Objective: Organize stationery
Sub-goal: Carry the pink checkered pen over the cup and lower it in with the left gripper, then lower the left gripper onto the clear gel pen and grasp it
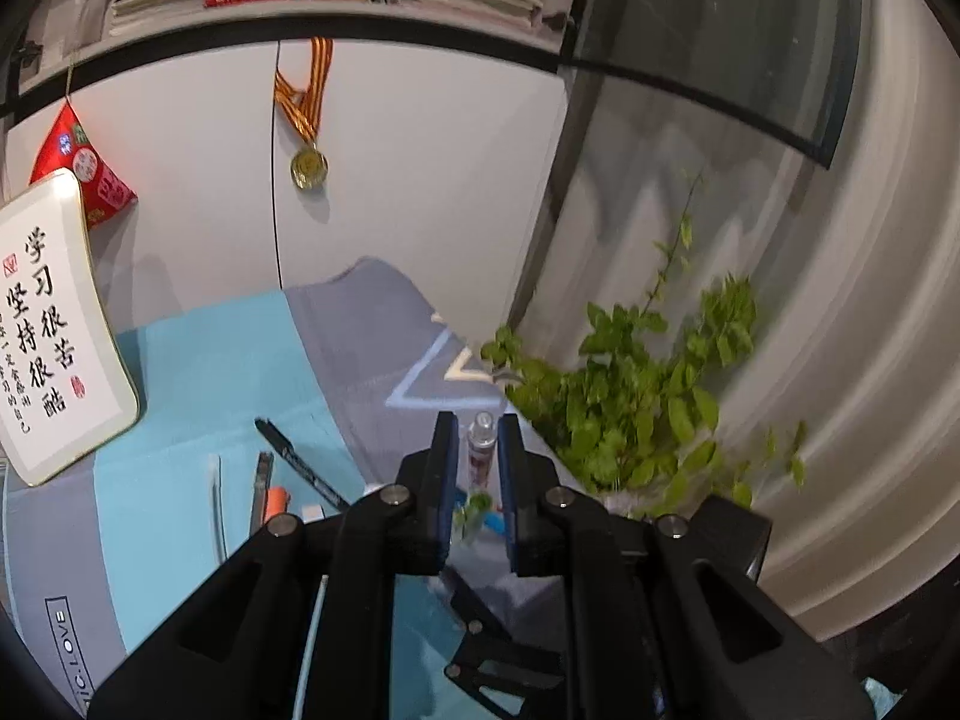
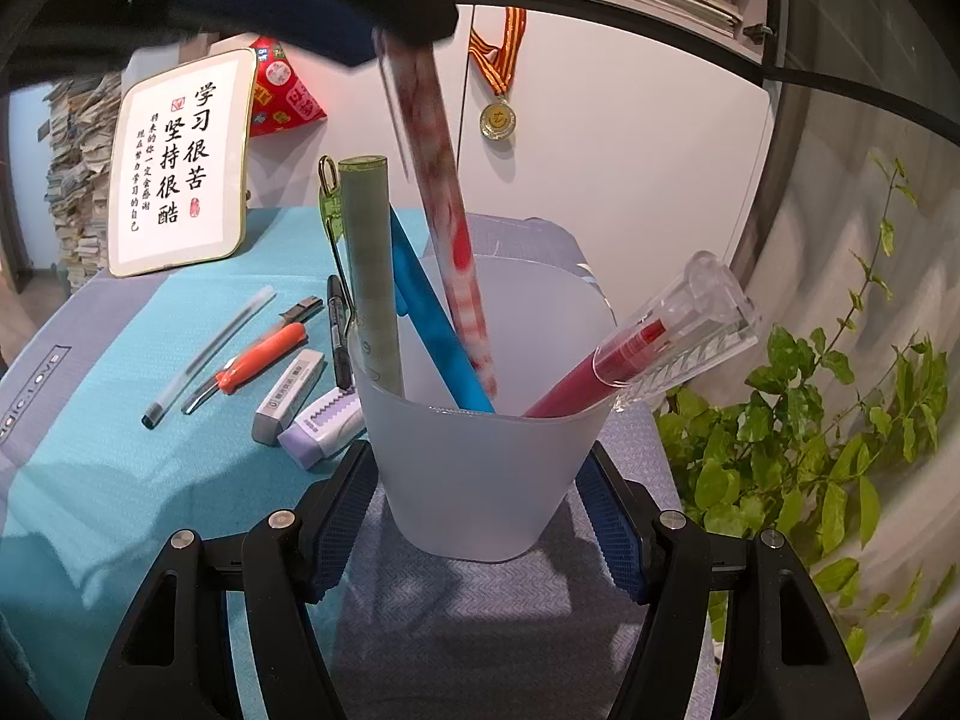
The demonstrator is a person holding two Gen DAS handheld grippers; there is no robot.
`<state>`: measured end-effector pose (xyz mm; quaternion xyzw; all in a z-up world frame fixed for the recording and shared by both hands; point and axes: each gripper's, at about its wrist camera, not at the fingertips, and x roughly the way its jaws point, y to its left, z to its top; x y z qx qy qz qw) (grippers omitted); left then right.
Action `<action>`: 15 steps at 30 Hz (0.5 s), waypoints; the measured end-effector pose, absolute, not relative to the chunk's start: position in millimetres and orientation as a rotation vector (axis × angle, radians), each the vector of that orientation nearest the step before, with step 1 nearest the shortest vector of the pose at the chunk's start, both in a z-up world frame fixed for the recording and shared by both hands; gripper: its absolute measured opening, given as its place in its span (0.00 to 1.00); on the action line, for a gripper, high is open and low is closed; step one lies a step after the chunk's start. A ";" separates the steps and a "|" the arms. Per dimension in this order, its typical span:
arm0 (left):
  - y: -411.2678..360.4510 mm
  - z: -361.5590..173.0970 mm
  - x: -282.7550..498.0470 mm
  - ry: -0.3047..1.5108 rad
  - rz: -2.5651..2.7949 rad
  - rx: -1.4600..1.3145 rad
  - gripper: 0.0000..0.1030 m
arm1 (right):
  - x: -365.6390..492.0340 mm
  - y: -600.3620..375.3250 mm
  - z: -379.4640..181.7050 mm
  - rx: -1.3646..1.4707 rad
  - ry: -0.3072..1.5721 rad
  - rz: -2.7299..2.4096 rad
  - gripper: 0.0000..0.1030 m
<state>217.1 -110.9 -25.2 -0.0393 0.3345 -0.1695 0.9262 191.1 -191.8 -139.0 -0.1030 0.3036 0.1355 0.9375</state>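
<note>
The red-patterned pen (image 2: pixel 447 228), light, stiff and slick, hangs clenched at its upper end in the left claw (image 1: pixel 474 456). The right claw (image 2: pixel 474 516) clamps the thin, squeezable frosted cup (image 2: pixel 480 474) low down.

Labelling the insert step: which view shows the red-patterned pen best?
Right wrist: the pen shows almost full length, tip down in the cup, top held by the left tool. Left wrist sees only a foreshortened stub of it between the pads.

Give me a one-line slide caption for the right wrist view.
Right gripper steadies the frosted cup while the left gripper lowers a red-patterned pen in.
</note>
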 end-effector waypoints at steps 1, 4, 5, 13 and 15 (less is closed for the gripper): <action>-111.1 -27.2 217.2 0.700 -0.345 -0.075 0.11 | 191.0 -191.8 -139.1 -0.211 0.620 0.277 0.67; -109.2 -32.4 216.0 0.738 -0.346 -0.047 0.19 | 190.9 -192.0 -139.2 -0.211 0.621 0.276 0.67; -105.8 -32.9 214.1 0.739 -0.342 -0.053 0.21 | 190.7 -192.0 -139.2 -0.210 0.621 0.276 0.67; -43.0 -39.0 185.9 0.679 -0.131 0.000 0.54 | 190.1 -191.1 -138.3 -0.216 0.619 0.275 0.67; -21.8 -52.6 186.5 0.735 -0.094 -0.033 0.54 | 190.0 -190.9 -138.3 -0.216 0.619 0.275 0.67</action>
